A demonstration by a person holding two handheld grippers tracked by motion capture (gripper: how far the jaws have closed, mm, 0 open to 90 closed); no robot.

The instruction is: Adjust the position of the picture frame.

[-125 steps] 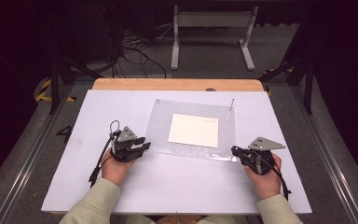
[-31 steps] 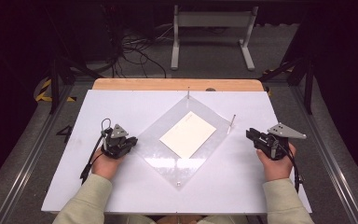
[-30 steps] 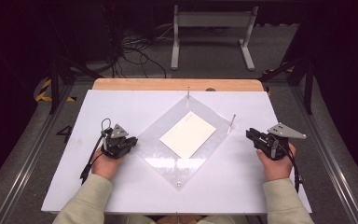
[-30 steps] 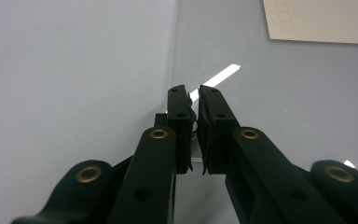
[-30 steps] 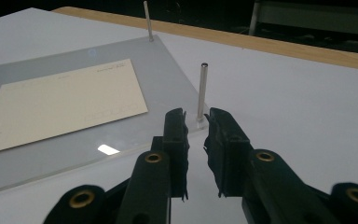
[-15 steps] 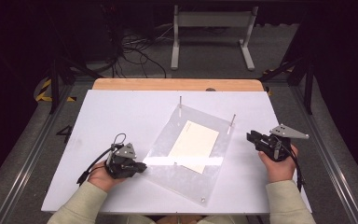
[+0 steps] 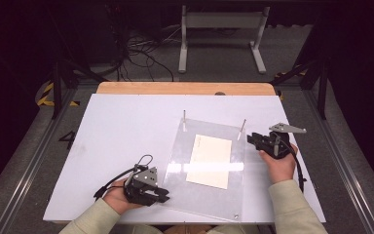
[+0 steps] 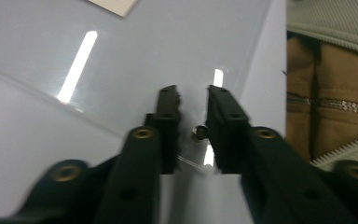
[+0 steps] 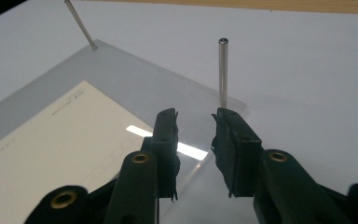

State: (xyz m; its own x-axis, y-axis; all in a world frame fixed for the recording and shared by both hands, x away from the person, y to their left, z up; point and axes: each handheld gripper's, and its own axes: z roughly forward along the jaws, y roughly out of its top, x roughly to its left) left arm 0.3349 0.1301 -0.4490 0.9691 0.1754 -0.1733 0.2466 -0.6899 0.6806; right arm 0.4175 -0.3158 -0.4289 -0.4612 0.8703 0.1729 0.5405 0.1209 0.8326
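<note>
A clear plastic plate (image 7: 175,165) lies on the white table with a cream card (image 7: 212,161) at its middle. Two thin metal pins (image 7: 184,119) (image 7: 244,125) stand at its far corners. My left gripper (image 7: 163,195) is at the plate's near left corner. Its jaws have just been opening and now stand apart over the plate (image 8: 121,60), with a small metal stud (image 8: 198,133) between them, unpressed. My right gripper (image 7: 251,138) is at the far right corner. Its jaws have also been opening and the right gripper (image 9: 196,116) hangs open over the plate's edge, just short of the pin (image 9: 223,72).
A wooden strip (image 7: 185,87) borders the table's far edge. Beyond it on the dark floor are a metal stand (image 7: 221,34) and loose cables (image 7: 141,53). Rails run along both sides. A beige sleeve and brown zipped garment (image 8: 331,98) are at the near edge.
The plate has swung counterclockwise from a diamond to nearly square with the table. My left hand moved toward the near edge with its corner. My right gripper shifted left toward the far right pin.
</note>
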